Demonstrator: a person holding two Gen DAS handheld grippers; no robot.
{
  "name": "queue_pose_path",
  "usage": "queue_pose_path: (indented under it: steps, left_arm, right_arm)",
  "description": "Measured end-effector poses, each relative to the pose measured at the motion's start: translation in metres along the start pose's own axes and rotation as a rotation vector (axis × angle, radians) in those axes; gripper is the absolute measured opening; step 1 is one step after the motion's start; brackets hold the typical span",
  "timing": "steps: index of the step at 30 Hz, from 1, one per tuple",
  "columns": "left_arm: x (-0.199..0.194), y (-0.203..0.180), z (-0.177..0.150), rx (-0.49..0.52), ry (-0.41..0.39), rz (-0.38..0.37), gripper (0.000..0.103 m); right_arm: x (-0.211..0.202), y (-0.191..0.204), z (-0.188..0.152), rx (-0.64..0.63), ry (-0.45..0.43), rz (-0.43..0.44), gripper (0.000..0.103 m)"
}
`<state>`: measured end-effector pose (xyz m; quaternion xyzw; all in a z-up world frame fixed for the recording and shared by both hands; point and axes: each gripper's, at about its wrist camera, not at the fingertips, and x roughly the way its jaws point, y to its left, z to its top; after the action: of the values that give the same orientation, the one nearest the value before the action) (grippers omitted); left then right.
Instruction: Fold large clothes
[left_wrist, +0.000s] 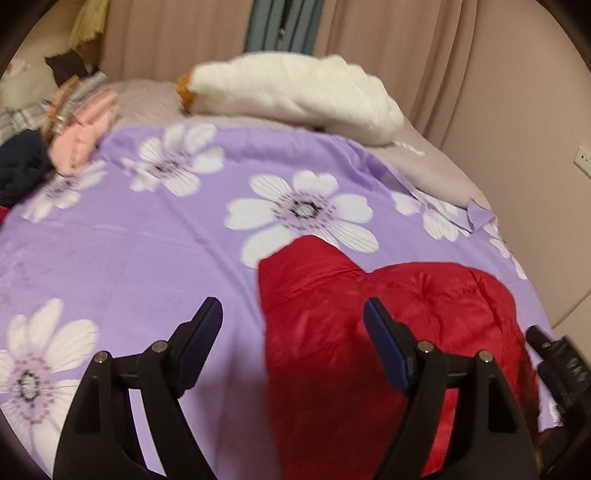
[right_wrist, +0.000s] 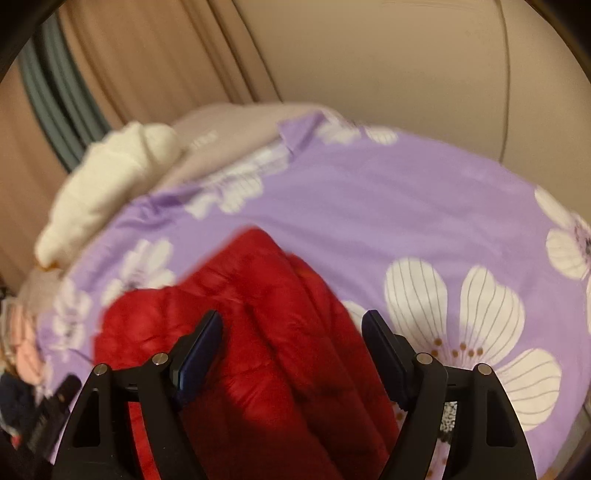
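A lilac bedsheet printed with big white flowers (left_wrist: 147, 258) covers the bed. On it lies a puffy red quilted jacket (left_wrist: 351, 332), bunched up near the bed's close edge. A white fluffy plush toy (left_wrist: 295, 92) rests at the far side. The left gripper (left_wrist: 293, 325) hangs spread wide above the jacket's edge, gripping nothing; the right gripper (right_wrist: 291, 332) is likewise spread, hovering over the jacket.

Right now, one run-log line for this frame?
stage: mid-fold | red puffy jacket: bunched on purple floral sheet | left gripper: jaws open, empty | right gripper: jaws open, above jacket
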<state>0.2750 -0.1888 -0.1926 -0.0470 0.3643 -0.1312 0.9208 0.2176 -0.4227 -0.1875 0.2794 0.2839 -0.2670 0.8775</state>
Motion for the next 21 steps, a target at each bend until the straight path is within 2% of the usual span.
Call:
queue_pose_path:
  steps: [2,5,6,8,9,12,14,17,18,21]
  left_arm:
    - [-0.003,0.0,-0.005,0.001,0.014,-0.012,0.079]
    - [0.003,-0.004,-0.023,-0.018,0.058,-0.069,0.079]
    - [0.009,-0.01,-0.032,-0.001,0.07,-0.076,0.079]
    - [0.02,-0.022,-0.052,0.039,0.051,-0.035,0.08]
    - [0.027,-0.024,-0.06,0.028,0.04,-0.023,0.082]
    - [0.038,-0.015,-0.064,-0.089,0.079,-0.105,0.082]
    - [0.043,-0.018,-0.064,-0.102,0.097,-0.129,0.083]
    - [0.044,-0.031,-0.069,-0.034,0.039,-0.091,0.084]
    - [0.045,-0.037,-0.071,-0.008,0.016,-0.067,0.084]
    - [0.047,-0.038,-0.07,-0.015,0.022,-0.055,0.084]
  right_arm:
    - [-0.013,0.005,-0.005,-0.019,-0.008,-0.002,0.077]
    - [-0.024,0.004,-0.022,-0.029,-0.035,0.047,0.077]
    - [-0.02,0.005,-0.03,-0.047,-0.035,0.029,0.077]
    - [-0.003,0.004,-0.043,-0.078,-0.011,-0.021,0.077]
    - [0.003,0.001,-0.046,-0.076,-0.001,-0.022,0.077]
    - [0.019,-0.014,-0.056,-0.076,-0.024,-0.009,0.077]
    - [0.026,-0.018,-0.064,-0.117,-0.059,-0.025,0.079]
    - [0.032,-0.025,-0.07,-0.095,-0.077,-0.003,0.08]
    - [0.035,-0.029,-0.069,-0.072,-0.063,0.012,0.082]
    - [0.049,-0.047,-0.064,0.047,0.015,0.088,0.091]
